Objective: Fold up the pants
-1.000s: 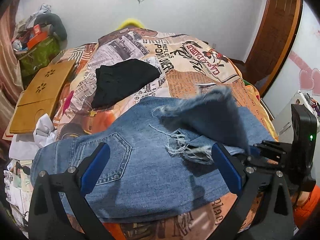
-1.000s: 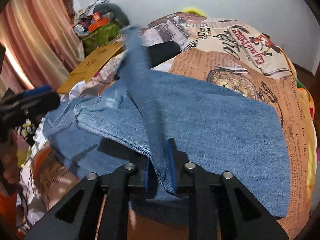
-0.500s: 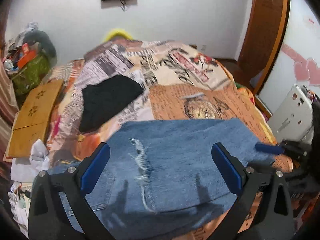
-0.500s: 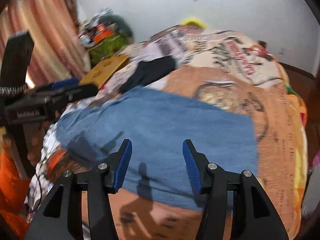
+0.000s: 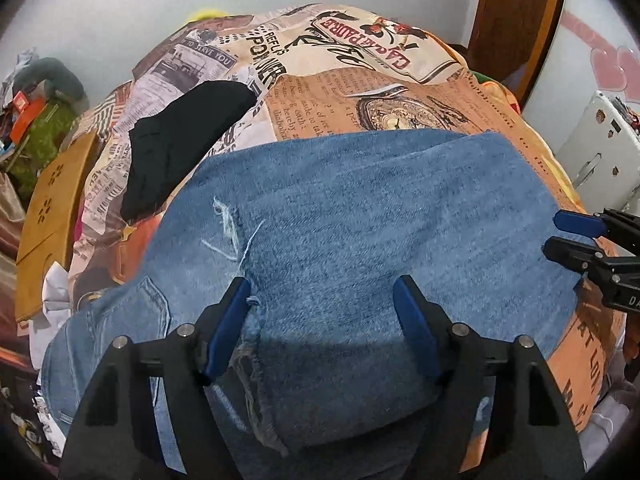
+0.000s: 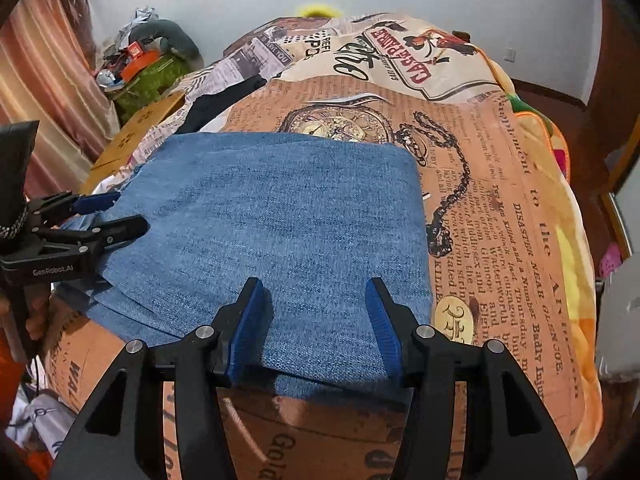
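Blue denim pants [image 5: 360, 232] lie folded over on the newspaper-print bedspread [image 5: 360, 92]; the frayed leg hem [image 5: 232, 220] and a back pocket [image 5: 148, 312] show at the left. They also show in the right wrist view [image 6: 280, 216] as a flat rectangle. My left gripper [image 5: 324, 312] is open and empty, just above the near part of the denim. My right gripper [image 6: 316, 312] is open and empty over the denim's near edge. Each gripper appears in the other's view, the right one [image 5: 576, 236] and the left one [image 6: 104, 216], at the fabric's side edges.
A black garment [image 5: 180, 136] lies on the bed beyond the pants. A wooden tray [image 5: 52, 216] and clutter [image 6: 136, 64] sit at the left. A wooden door [image 5: 516, 16] and a white appliance [image 5: 596, 140] stand at the right.
My right gripper let go of the denim leg it had carried over, and the leg now lies flat on the pants. Both grippers dropped close to the fabric; the left jaws narrowed somewhat.
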The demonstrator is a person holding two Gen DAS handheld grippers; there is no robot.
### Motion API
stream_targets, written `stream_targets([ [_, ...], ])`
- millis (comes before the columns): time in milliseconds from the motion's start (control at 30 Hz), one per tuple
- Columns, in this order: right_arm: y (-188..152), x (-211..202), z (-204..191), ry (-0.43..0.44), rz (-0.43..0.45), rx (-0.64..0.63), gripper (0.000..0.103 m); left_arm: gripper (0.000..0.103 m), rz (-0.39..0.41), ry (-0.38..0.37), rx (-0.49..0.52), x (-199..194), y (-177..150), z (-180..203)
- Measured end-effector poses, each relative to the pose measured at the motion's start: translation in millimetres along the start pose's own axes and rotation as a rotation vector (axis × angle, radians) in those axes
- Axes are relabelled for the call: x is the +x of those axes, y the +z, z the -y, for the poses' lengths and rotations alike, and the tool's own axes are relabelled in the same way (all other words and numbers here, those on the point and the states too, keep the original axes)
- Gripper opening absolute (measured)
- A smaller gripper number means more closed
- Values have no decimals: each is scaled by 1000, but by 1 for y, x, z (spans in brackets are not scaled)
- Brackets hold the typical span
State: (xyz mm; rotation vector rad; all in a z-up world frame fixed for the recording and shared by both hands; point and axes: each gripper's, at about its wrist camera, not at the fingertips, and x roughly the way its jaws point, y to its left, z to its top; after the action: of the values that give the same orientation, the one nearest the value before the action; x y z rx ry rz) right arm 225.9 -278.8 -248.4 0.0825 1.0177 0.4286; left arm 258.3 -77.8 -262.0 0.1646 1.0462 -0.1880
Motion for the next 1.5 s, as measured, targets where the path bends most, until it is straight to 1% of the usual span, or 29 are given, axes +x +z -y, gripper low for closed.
stream_targets([
  [100,-2,-3,2,3,0,6,49,78,9,15,14,-3,-4,1],
  [200,-4,-7,-1,-21,-2,-9,49,79,15,20,9,-8,-7,-3],
  [300,-2,-11,-2,-37,-15,-11,52,82,7,3,-47,-15,-12,-16],
  [400,3,-16,-5,-58,-25,-21,52,82,17,31,-98,-27,-18,-31],
  [500,8,-23,-13,-60,-7,-42,52,83,52,73,-132,-47,-26,-49],
  [600,16,-29,-26,-44,23,-67,53,86,82,105,-168,-66,-33,-68],
  [767,29,-35,-62,-3,68,-135,53,93,146,160,-252,-105,-53,-106],
  [900,37,-31,-93,39,83,-182,53,98,162,160,-337,-123,-76,-137],
  [967,38,-27,-106,58,82,-200,53,98,138,138,-395,-124,-90,-156],
  [1067,37,-16,-128,88,66,-233,53,98,96,82,-494,-120,-115,-181],
  [1200,31,5,-155,123,19,-276,54,98,42,13,-592,-107,-146,-198],
  [1267,29,14,-163,130,-6,-286,53,98,14,-63,-634,-98,-160,-202],
  [1300,27,18,-166,131,-18,-291,54,98,-2,-120,-669,-92,-169,-204],
  [1367,23,32,-172,126,-53,-303,53,98,-20,-194,-718,-84,-178,-204],
  [1433,17,40,-176,112,-82,-316,54,98,-38,-287,-773,-75,-187,-204],
  [1500,12,41,-178,91,-73,-347,54,98,-44,-385,-837,-65,-195,-205],
])
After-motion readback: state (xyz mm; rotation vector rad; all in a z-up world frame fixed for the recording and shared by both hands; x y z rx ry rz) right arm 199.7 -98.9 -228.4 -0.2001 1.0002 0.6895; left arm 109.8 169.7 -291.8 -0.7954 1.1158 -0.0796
